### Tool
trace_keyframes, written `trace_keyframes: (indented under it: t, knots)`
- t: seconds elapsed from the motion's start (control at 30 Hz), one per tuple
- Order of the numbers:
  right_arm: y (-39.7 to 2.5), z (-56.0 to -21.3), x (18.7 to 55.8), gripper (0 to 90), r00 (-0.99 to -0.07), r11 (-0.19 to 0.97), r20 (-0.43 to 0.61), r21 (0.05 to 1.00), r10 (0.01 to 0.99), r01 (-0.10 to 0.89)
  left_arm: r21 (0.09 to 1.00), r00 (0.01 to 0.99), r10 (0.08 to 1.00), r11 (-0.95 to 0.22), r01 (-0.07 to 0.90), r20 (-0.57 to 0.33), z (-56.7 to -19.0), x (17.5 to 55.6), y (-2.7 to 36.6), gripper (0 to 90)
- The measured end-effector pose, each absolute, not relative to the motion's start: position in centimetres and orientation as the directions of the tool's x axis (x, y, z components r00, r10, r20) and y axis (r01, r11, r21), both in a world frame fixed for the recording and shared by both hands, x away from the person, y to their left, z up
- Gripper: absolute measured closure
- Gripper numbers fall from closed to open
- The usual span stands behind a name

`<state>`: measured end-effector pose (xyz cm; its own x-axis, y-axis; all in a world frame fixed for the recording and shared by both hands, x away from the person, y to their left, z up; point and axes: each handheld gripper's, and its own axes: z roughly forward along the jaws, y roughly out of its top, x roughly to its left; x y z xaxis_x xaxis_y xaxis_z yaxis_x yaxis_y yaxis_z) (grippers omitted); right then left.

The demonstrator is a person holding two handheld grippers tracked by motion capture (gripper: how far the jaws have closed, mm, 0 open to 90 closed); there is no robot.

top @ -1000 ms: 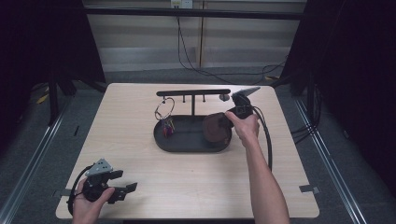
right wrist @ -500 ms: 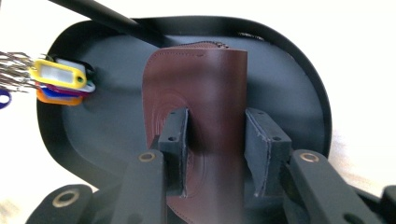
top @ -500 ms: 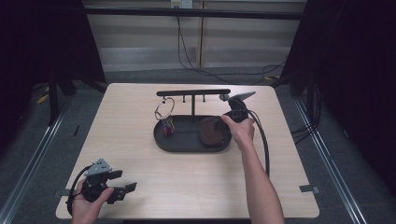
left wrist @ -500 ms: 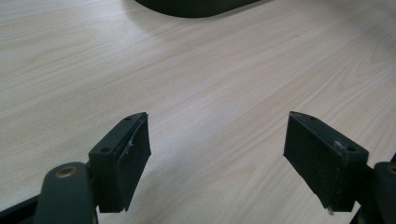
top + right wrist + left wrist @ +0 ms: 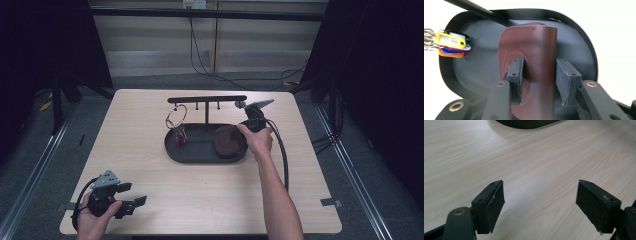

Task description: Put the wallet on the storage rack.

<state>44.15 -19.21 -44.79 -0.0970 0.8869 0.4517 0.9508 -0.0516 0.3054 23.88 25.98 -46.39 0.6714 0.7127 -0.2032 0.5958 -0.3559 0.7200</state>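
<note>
A brown leather wallet (image 5: 534, 50) rests in the right half of a black oval tray (image 5: 200, 152), its middle bulging up between my jaws. My right gripper (image 5: 539, 82) is shut on it, a pad on each side. From above, the right gripper (image 5: 239, 136) reaches in from the tray's right end over the wallet (image 5: 227, 145). A bunch of coloured key tags (image 5: 450, 43) lies at the tray's left end. My left gripper (image 5: 133, 195) is held open near the table's front left corner. Its jaws (image 5: 540, 202) stand wide apart above bare wood.
A black T-shaped rack (image 5: 207, 99) rises from the tray's back edge, and a wire key ring (image 5: 176, 117) hangs from its left side above the tags (image 5: 178, 136). The right gripper's cable (image 5: 282, 150) trails along the forearm. Light wooden table (image 5: 125, 140) lies around the tray.
The right hand and gripper have shifted slightly left and toward the near side, over the tray's right end, with the wallet. The left gripper has stayed in place.
</note>
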Motion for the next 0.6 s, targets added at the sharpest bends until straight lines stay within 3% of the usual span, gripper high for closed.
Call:
trace_keyframes:
  t: [0.27, 0.33, 0.43, 0.6]
  knots:
    - [-19.18, -45.13, 44.28, 59.9, -0.100, -0.031, 0.399, 0.310, 0.912, 0.950, 0.717, 0.674, 0.713, -0.367, 0.593, -0.192, -46.36, 23.84, 25.88, 22.7]
    - [-19.04, -45.11, 44.23, 54.3, -0.107, -0.033, 0.405, 0.323, 0.908, 0.946, 0.717, 0.675, 0.712, -0.369, 0.592, -0.191, -46.35, 23.84, 25.90, 22.7]
    - [-18.97, -45.07, 44.17, 54.8, -0.117, -0.024, 0.397, 0.333, 0.910, 0.943, 0.721, 0.671, 0.716, -0.361, 0.591, -0.192, -46.34, 23.78, 25.92, 22.7]
    - [-19.39, -44.88, 43.77, 46.0, -0.126, -0.026, 0.391, 0.360, 0.912, 0.932, 0.723, 0.673, 0.715, -0.362, 0.588, -0.190, -46.32, 23.81, 25.96, 22.7]
